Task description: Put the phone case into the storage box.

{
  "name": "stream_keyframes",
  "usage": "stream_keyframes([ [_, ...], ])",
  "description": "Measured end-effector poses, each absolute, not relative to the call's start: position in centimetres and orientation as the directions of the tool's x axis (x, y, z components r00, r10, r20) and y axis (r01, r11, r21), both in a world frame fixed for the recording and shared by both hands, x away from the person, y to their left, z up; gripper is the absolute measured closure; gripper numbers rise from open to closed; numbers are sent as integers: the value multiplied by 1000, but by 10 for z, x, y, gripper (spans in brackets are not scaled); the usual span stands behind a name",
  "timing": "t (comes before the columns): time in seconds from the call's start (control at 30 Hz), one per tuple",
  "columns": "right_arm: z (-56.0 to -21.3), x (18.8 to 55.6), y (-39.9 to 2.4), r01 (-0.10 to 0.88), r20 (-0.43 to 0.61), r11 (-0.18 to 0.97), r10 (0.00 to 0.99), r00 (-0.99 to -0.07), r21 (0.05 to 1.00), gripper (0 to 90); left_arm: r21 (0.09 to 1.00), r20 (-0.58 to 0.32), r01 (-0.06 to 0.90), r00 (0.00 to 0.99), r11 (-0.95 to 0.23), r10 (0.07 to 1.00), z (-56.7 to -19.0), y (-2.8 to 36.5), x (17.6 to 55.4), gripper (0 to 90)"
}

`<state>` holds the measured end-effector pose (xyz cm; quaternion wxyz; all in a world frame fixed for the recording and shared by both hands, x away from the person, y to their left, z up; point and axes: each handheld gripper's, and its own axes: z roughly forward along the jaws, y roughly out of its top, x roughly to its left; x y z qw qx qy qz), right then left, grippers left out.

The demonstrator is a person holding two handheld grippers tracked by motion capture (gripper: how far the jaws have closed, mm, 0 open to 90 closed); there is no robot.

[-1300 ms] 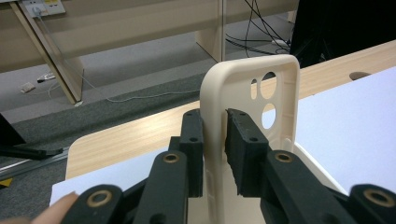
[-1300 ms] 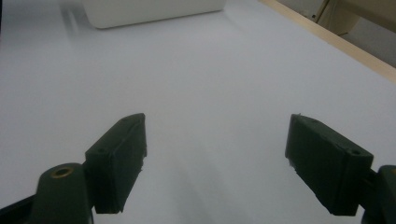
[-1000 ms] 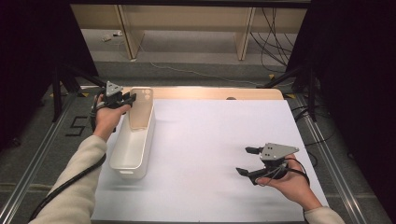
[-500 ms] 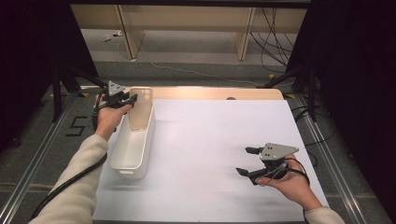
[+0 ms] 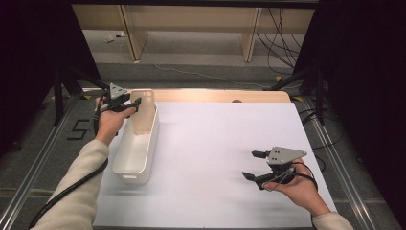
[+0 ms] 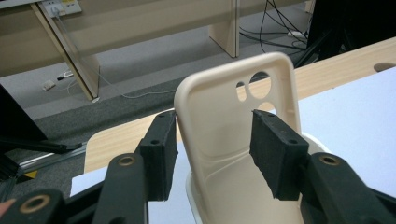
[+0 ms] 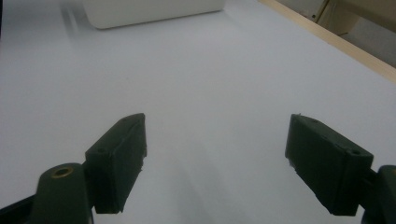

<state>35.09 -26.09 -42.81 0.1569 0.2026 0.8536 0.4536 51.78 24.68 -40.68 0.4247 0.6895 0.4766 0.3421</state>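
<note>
Left gripper (image 5: 128, 105) held out at the far left on a straight forearm in a pale sleeve, jaws just opened and standing apart, pads (image 6: 159, 154) pressing on nothing. Right gripper (image 5: 254, 165) held low at the near right in the right hand (image 5: 292, 184), pointing left, jaws spread wide

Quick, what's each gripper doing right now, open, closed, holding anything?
Left gripper: jaws have just been opening; the beige phone case stands between them in the white bin, pads apart from it.
Right gripper: open, holding nothing.
</note>
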Motion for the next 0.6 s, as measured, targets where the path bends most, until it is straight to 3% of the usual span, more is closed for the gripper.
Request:
stream_keyframes([
  [0.2, -428, 351, -261, 203, -84, 506, 489, -868, 838, 219, 914, 59, 368, 302, -174, 951, -402, 252, 514, 595],
  [0.43, -428, 351, -261, 204, -83, 505, 488, -869, 839, 220, 911, 37, 388, 253, -136, 967, -404, 259, 512, 846],
  [0.6, -428, 351, -261, 204, -82, 505, 486, -870, 839, 219, 900, 32, 419, 214, -121, 976, -409, 261, 516, 893],
])
